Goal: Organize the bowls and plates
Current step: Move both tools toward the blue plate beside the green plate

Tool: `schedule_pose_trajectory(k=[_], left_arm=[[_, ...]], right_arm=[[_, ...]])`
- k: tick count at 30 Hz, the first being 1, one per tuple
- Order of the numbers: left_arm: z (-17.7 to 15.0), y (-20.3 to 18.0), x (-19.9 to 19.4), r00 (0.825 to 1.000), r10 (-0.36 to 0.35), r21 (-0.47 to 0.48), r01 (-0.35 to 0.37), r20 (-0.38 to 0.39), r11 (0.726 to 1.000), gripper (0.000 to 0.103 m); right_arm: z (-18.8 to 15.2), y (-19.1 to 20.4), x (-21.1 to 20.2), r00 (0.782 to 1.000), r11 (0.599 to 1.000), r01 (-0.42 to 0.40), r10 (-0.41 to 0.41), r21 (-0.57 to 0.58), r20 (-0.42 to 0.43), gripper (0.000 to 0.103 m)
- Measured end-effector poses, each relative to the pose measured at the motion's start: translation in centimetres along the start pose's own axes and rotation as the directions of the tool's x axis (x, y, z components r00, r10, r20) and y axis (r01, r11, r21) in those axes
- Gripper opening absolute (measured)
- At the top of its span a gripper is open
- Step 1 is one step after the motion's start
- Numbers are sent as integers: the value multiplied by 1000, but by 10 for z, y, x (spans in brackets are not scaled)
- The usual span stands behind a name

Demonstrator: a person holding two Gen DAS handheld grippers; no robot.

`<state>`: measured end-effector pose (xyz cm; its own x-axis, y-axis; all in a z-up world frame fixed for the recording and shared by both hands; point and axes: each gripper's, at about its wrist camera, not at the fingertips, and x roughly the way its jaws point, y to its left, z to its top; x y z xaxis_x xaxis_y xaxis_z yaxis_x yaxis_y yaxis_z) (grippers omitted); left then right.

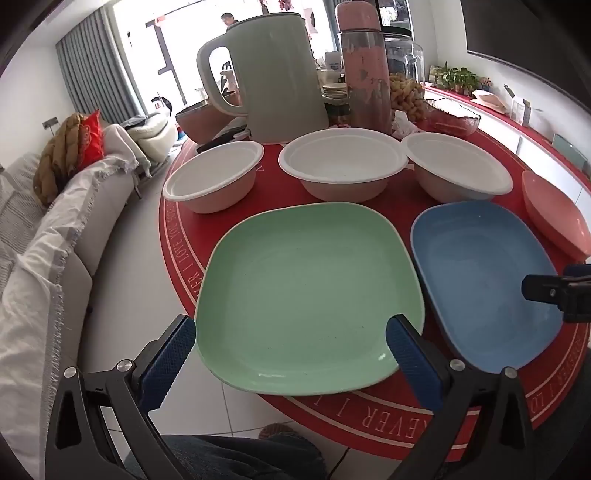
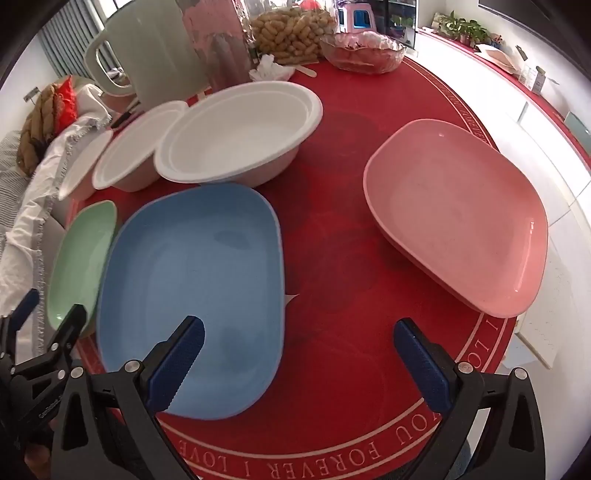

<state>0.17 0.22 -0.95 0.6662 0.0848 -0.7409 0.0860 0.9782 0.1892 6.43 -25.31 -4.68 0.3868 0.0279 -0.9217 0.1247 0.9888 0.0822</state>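
Left wrist view: three white bowls (image 1: 343, 166), three plates (image 1: 310, 299), both hand-held grippers (image 1: 291, 354) released.

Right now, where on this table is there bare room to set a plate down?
The widest bare patch of red tablecloth lies between the blue plate and the pink plate, running back past the white bowls. The far edge is crowded: kettle, bottle, peanuts, glass dish.

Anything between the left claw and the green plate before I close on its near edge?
Nothing visible. The left claw is open with the green plate directly ahead between its fingers. The blue plate lies beside it to the right, and the white bowls sit behind it.
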Motion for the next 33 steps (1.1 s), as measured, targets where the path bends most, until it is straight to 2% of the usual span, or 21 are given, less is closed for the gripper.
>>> schedule_pose_trajectory(k=[7,12,14,20,24,26,30,33], left_arm=[[-4,4,-5,1000,-6,-12,6,10,1000,103],[-6,-11,-10,996,61,76,-66,58,995,103],[-3,-22,-10,992,95,104,-103,78,989,103],[1,-31,-8,991,101,124,-112,89,986,103],[-5,-17,-22,995,42,98,-51,92,994,103],[-8,-18,-27,996,10,116,-21,90,993,103],[-12,-31,-23,995,23,151,-38,99,988,103],[-11,-41,-17,996,31,168,-46,87,985,103]], right_arm=[[-2,-3,-2,997,997,72,-73,28,23,103],[-7,-5,-8,986,988,154,-155,21,54,103],[-7,-3,-6,987,989,151,-151,9,48,103],[-12,2,-6,987,988,152,-151,-6,46,103],[-10,-6,-16,991,993,119,-120,28,51,103],[-12,-10,-19,991,992,118,-120,37,53,103],[-14,-12,-19,997,996,74,-76,54,32,103],[-16,-7,-17,997,996,72,-73,47,23,103]])
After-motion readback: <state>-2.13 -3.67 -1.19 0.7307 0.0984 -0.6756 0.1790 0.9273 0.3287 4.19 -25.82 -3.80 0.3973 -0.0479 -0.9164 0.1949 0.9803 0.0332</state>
